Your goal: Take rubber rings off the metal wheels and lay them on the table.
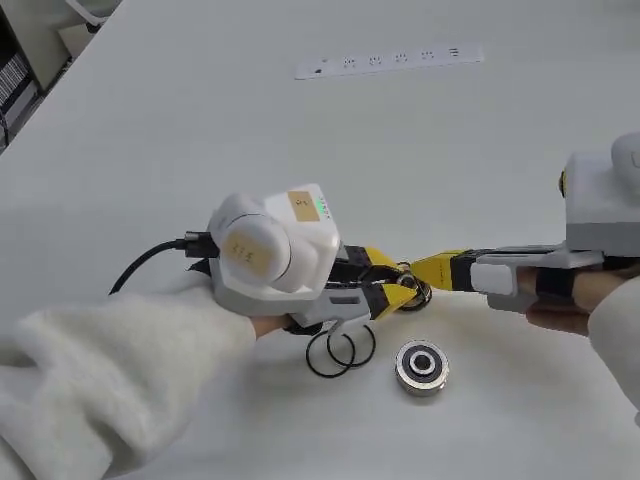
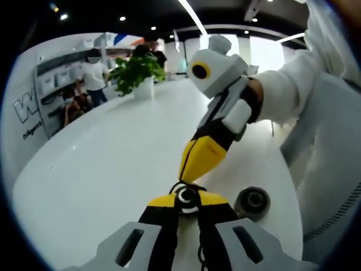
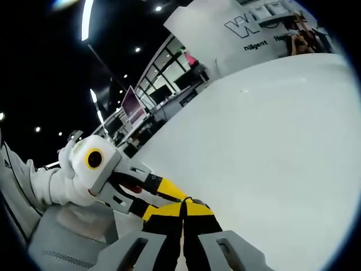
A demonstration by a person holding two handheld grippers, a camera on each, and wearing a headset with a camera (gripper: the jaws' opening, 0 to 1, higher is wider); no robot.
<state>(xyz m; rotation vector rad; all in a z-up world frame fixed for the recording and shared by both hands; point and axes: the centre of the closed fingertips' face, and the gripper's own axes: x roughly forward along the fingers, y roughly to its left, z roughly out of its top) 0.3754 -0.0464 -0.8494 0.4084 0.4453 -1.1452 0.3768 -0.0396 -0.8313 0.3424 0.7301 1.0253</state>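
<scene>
Fingers (image 2: 161,202) of your left gripper (image 1: 395,281) clamp a metal wheel (image 2: 186,200) just above the desk (image 1: 200,120); your right gripper (image 1: 421,272) is pinched on its rubber ring (image 2: 181,185). Pull crookedly and the ring may snap free and fly.

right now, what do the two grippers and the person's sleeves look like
The left gripper and right gripper match: white and grey bodies, black jaws ending in yellow tips. The left one carries a tan sticker and a small green light on its white housing, and a black cable leaves its rear. The person wears white fleecy sleeves.
</scene>
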